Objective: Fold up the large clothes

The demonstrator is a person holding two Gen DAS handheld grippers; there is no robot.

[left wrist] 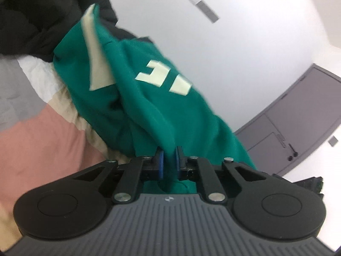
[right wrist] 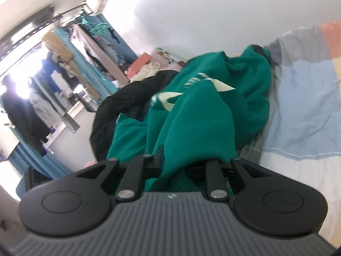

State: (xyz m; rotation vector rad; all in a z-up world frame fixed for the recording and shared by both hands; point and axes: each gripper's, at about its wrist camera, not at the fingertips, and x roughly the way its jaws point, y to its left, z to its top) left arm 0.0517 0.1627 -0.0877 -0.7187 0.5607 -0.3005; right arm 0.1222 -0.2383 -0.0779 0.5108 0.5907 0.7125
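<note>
A large green sweatshirt [left wrist: 153, 106] with cream lettering hangs bunched between both grippers, partly lifted off the bed. My left gripper [left wrist: 169, 162] is shut on a fold of its green cloth, blue pads pinching it. In the right wrist view the same sweatshirt [right wrist: 202, 111] drapes over my right gripper [right wrist: 187, 160], whose fingers are mostly hidden by the cloth; it is shut on the fabric. The far end of the sweatshirt lies crumpled on the bed.
A black garment [left wrist: 42, 12] lies beyond the sweatshirt, also in the right wrist view [right wrist: 127, 106]. The bed has a patchwork cover [left wrist: 42, 132] of pink, grey, cream and blue [right wrist: 302, 106]. A grey door [left wrist: 298, 117] and a rack of hanging clothes [right wrist: 53, 81] stand beyond.
</note>
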